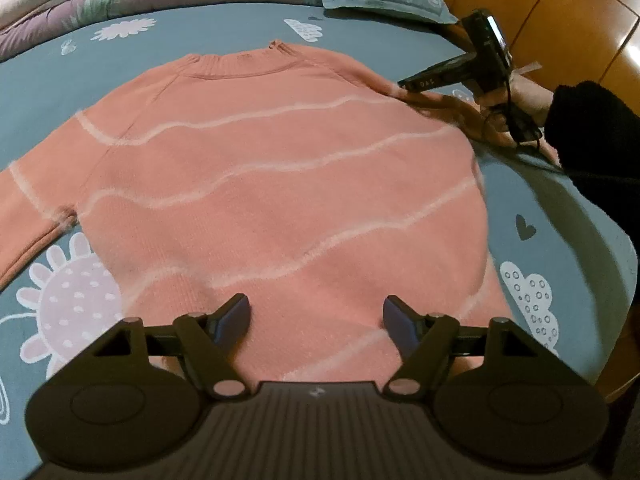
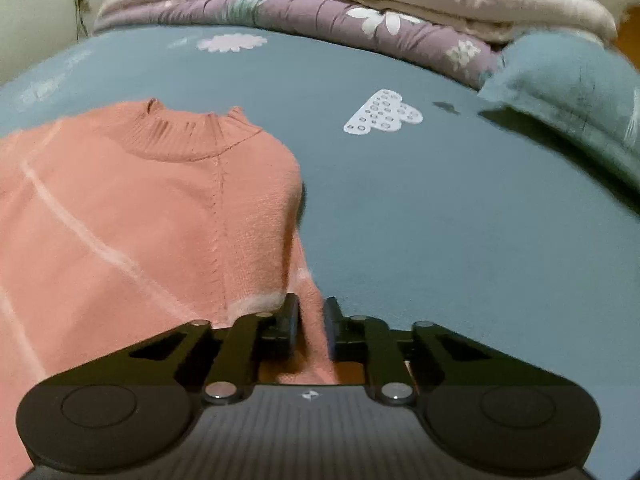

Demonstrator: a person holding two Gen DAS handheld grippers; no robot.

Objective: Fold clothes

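A salmon-pink sweater (image 1: 280, 168) with wavy white stripes lies flat on the bed, collar (image 1: 240, 62) at the far side. My left gripper (image 1: 316, 312) hovers open over the sweater's lower hem, with nothing between its fingers. In the left wrist view my right gripper (image 1: 404, 86) sits at the sweater's right shoulder, held by a hand in a dark sleeve (image 1: 592, 128). In the right wrist view my right gripper (image 2: 311, 316) is shut on a fold of the sweater's right sleeve (image 2: 310, 300), beside the ribbed collar (image 2: 192, 132).
The blue bedsheet (image 2: 440, 220) with white flower and cloud prints spreads to the right. Folded quilts (image 2: 320, 4) are stacked at the far edge, with a blue pillow (image 2: 568, 80) beside them. A wooden headboard (image 1: 560, 8) runs along the right of the bed.
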